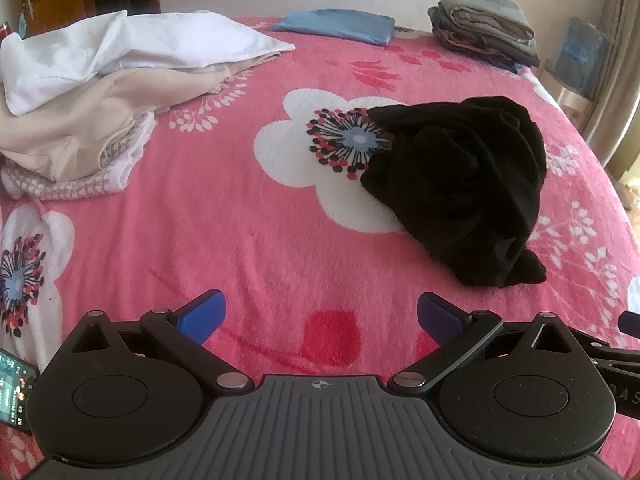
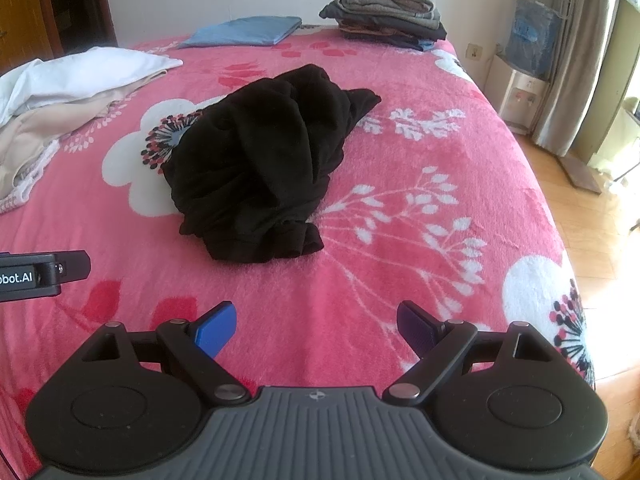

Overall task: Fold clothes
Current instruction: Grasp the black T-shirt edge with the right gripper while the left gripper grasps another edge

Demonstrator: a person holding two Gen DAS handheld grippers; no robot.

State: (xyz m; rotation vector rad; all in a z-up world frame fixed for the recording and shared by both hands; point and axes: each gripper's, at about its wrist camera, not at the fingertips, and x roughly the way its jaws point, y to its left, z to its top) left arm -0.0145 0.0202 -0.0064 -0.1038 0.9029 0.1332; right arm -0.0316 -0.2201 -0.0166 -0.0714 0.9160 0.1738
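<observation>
Lying crumpled, black garment (image 2: 260, 160) sits between unfolded heap (image 1: 80, 92) and folded stack (image 2: 390, 12).

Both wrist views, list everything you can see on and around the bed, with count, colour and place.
Crumpled black garment: one, black, middle of bed.
Loose pile of unfolded clothes: one pile, white and beige, left side.
Folded blue cloth: one, blue, far edge.
Stack of folded clothes: one stack, grey and dark, far right corner.
Fleece floral blanket: one, pink with white flowers, covering bed.
Phone: one, lit screen, near left edge.
Water dispenser: one, white, beside bed on the right.
Left gripper: open, blue pads, empty.
Right gripper: open, blue pads, empty.
</observation>
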